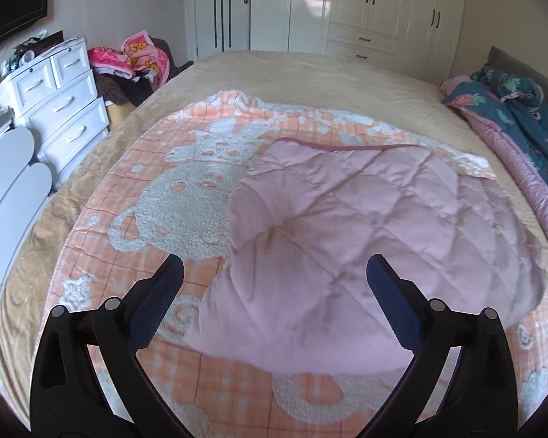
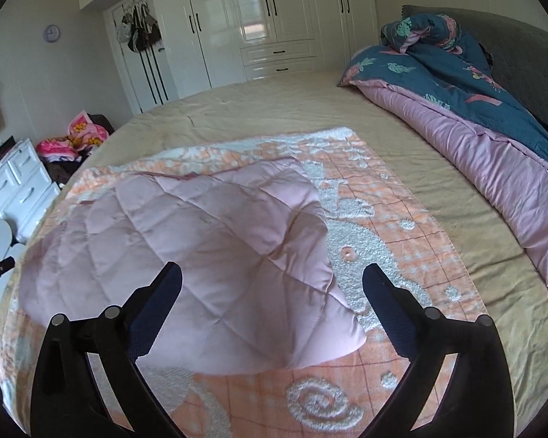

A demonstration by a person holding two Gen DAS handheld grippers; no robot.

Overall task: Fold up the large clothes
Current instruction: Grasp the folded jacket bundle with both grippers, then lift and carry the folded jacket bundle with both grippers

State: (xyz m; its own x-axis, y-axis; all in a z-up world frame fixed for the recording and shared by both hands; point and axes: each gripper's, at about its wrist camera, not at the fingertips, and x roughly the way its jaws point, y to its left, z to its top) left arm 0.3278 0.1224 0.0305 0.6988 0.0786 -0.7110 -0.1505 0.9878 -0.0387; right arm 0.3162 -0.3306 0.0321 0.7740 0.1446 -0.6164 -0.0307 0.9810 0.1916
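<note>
A pink quilted garment (image 1: 347, 241) lies folded in a soft heap on an orange-and-white fleece blanket (image 1: 186, 197) spread on the bed. It also shows in the right wrist view (image 2: 208, 248), on the same blanket (image 2: 391, 241). My left gripper (image 1: 274, 273) is open and empty, hovering above the garment's near left edge. My right gripper (image 2: 272, 277) is open and empty, hovering above the garment's near right corner.
The beige bed cover (image 1: 310, 73) extends beyond the blanket. A rolled teal-and-pink duvet (image 2: 475, 116) lies along the headboard side. A white drawer chest (image 1: 62, 109) and a pile of clothes (image 1: 135, 62) stand left of the bed. White wardrobes (image 2: 274, 18) line the far wall.
</note>
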